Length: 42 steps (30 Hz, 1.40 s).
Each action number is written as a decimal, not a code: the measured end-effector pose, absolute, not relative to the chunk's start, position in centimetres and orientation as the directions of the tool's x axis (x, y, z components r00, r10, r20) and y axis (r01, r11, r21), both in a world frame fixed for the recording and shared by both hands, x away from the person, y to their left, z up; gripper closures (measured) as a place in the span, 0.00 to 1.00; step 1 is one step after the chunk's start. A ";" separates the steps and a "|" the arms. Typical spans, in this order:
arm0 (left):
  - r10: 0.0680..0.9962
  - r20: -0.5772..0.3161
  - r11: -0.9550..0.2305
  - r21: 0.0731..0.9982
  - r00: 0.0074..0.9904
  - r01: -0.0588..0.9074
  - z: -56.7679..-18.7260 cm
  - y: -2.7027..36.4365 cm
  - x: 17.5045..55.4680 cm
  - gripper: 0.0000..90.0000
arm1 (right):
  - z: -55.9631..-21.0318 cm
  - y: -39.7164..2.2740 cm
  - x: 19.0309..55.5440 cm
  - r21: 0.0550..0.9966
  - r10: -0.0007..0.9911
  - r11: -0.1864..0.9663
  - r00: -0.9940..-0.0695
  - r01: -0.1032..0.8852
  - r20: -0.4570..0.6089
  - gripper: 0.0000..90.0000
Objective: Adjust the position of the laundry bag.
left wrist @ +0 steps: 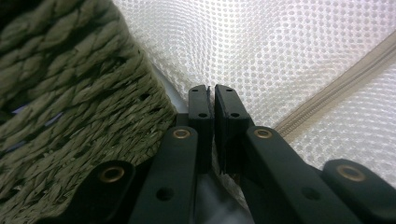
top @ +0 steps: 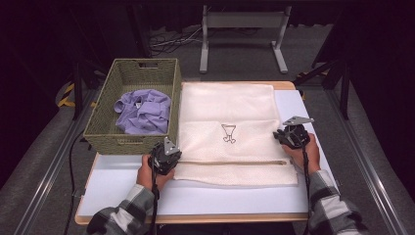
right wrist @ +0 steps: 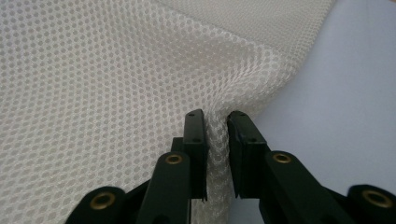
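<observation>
1. Left gripper [left wrist: 210,88]: jaws pressed nearly together, pinching the mesh bag's [top: 225,112] left edge beside the wicker basket [top: 103,127].
2. Right gripper [right wrist: 215,114]: jaws slightly apart, clamping a raised fold at the bag's right edge.
3. The bag lies flat on the white table [top: 195,198], its zipper [top: 230,162] along the near side.
4. Left of the bag, touching it, the basket holds lilac cloth [top: 144,111].

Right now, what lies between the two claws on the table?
In the high view, the white mesh laundry bag spans from the left claw to the right claw, zipper included.
</observation>
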<state>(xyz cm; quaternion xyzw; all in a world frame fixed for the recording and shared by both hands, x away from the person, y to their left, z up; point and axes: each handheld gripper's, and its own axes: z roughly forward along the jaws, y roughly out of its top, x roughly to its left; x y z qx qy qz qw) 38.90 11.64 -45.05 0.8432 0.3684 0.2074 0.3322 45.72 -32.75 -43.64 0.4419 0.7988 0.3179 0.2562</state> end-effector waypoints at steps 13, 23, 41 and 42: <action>0.650 0.083 -0.560 0.723 0.755 0.403 -44.6 12.5 36.6 0.74 | -41.8 -34.3 42.8 0.763 0.846 0.395 -0.526 0.513 -0.084 0.82; 0.662 0.062 -0.559 0.706 0.747 0.436 -44.9 12.7 36.4 0.70 | -43.0 -34.6 42.0 0.703 0.855 0.406 -0.515 0.584 -0.066 0.75; 0.692 0.124 -0.576 0.689 0.712 0.440 -44.7 12.3 38.0 0.95 | -43.5 -34.5 43.2 0.725 0.862 0.404 -0.497 0.558 -0.097 0.97; 0.692 0.127 -0.576 0.691 0.711 0.437 -44.7 12.3 38.1 0.95 | -43.5 -34.5 43.3 0.724 0.862 0.407 -0.496 0.557 -0.103 0.97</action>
